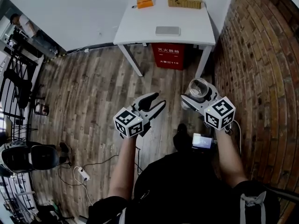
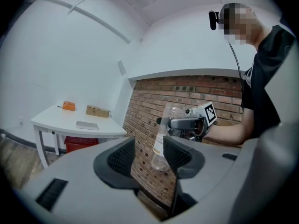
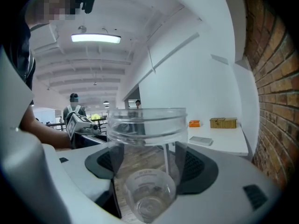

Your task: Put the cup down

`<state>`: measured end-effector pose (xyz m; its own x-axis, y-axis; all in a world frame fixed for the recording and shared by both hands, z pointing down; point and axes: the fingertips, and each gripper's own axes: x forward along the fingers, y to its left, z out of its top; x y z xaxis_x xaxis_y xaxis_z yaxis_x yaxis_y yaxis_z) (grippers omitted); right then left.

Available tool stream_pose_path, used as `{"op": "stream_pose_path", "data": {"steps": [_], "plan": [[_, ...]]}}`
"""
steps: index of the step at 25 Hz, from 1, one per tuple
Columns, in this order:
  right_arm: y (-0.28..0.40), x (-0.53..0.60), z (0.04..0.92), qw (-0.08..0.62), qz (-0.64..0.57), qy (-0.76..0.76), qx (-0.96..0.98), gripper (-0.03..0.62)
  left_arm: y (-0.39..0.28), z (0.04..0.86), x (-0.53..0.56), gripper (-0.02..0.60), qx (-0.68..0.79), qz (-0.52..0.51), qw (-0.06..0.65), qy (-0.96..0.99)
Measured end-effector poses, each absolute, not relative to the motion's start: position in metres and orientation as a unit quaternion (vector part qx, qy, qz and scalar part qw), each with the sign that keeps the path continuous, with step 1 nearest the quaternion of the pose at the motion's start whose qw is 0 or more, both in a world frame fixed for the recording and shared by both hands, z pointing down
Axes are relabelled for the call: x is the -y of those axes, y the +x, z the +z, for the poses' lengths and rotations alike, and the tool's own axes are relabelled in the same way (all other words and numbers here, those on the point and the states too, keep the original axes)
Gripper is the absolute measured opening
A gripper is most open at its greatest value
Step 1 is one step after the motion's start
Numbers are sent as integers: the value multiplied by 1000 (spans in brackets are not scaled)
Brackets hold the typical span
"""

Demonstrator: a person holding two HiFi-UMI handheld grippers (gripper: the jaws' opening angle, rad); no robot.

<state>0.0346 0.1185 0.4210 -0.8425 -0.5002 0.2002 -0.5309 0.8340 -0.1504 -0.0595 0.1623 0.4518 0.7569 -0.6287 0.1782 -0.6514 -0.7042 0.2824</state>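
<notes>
— Where is the cup (image 3: 148,125)?
— Pinched rim-up between the right gripper (image 1: 198,97) fingers, at one o'clock in the head view, above the wooden floor (image 1: 93,87).
— And the left gripper (image 1: 159,100)?
— Fingers spread, empty. The white worktop (image 1: 140,27) sits at twelve o'clock, well apart.

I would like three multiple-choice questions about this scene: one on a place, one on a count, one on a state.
1. Where is the red box?
A) under the white table
B) on top of the table
C) in the person's hand

2. How many things lie on the table?
A) one
B) three
C) six

3. How is the right claw?
A) open and empty
B) shut and empty
C) shut on the clear cup

Answers:
1 A: it shows between the table legs.
2 B: an orange thing, a basket and a grey flat thing.
3 C: its pads press the cup's sides.
</notes>
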Motion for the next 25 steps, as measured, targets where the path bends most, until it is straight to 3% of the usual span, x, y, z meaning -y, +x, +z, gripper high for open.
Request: {"op": "stream_pose_path", "data": {"steps": [11, 25], "plan": [[65, 26, 412, 72, 106, 259, 957, 354, -24, 437, -23, 193, 355, 32, 166, 920], [55, 101, 426, 77, 115, 271, 953, 354, -49, 452, 52, 189, 354, 39, 175, 918]]}}
